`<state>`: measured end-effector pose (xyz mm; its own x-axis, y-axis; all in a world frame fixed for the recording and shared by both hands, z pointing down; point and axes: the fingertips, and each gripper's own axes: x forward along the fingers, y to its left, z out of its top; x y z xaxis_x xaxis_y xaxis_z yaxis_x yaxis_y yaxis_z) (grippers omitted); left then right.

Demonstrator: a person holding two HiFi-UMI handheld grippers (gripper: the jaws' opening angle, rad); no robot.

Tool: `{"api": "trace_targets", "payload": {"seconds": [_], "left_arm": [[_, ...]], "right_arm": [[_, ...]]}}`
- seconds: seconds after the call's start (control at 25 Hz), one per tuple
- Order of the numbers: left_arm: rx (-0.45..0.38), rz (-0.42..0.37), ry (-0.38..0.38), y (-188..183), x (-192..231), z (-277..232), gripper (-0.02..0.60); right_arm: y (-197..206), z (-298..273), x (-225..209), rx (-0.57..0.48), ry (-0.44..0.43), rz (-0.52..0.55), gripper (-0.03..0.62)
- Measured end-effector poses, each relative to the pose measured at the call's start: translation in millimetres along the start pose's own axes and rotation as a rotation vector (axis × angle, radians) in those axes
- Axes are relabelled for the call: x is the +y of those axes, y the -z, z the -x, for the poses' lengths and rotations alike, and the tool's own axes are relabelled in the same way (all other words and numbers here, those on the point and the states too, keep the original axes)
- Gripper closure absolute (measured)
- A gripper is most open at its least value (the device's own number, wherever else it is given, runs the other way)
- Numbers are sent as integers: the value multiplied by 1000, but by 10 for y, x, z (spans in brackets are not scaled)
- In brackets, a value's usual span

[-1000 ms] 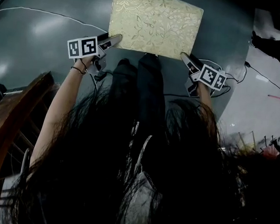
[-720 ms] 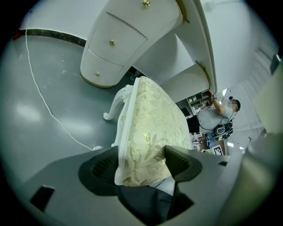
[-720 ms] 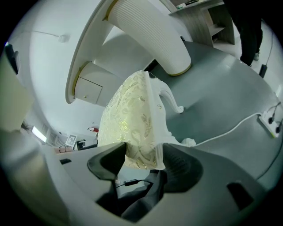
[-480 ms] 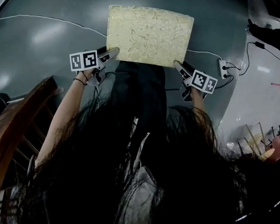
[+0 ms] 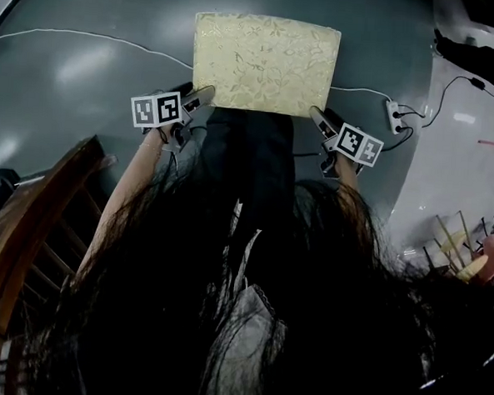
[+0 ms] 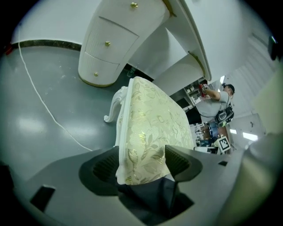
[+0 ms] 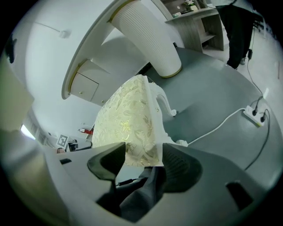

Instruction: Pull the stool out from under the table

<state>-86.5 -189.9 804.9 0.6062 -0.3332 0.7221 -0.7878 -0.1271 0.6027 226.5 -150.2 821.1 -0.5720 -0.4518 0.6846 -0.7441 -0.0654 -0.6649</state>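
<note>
While the person's long dark hair [image 5: 223, 316] fills the nearest part of the head view, the left gripper [image 5: 205, 94] pinches the near left corner of the stool [image 5: 266, 62]. The right gripper [image 5: 316, 115] pinches its near right corner. In each gripper view the gold leaf-patterned cushion sits squeezed between both jaws. The stool stands on the grey floor [image 5: 84, 124] just ahead of the person's dark-trousered legs, white carved legs showing beneath. Beyond it a white cable [image 5: 90, 34] runs to a power strip [image 5: 394, 116], and farther off rises the white table [image 6: 108, 44] with gold-knobbed drawers.
</note>
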Motion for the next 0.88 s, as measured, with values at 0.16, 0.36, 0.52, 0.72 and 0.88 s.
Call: {"api": "trace_targets", "payload": {"seconds": [0.16,0.36,0.52,0.72,0.88], "left_arm": [[42,-151,-3,-59,-188,97,250],[-11,-235,22,-345,-514,493,258],[-67,-264,84,-470,-854,837,268],[-144,-327,113,-585,-1271,1328,307],[-177,-376,156,-689,-1551,1713,314]], "right_arm": [[-81,128,157,-56,3,-11,324],[-242,352,590,-144,-14,-10,324],[-315,606,1070,-182,-27,22,324],[-403,1079,1792,-276,-88,41,324],[-452,1457,2392,-354,-135,67,324]]}}
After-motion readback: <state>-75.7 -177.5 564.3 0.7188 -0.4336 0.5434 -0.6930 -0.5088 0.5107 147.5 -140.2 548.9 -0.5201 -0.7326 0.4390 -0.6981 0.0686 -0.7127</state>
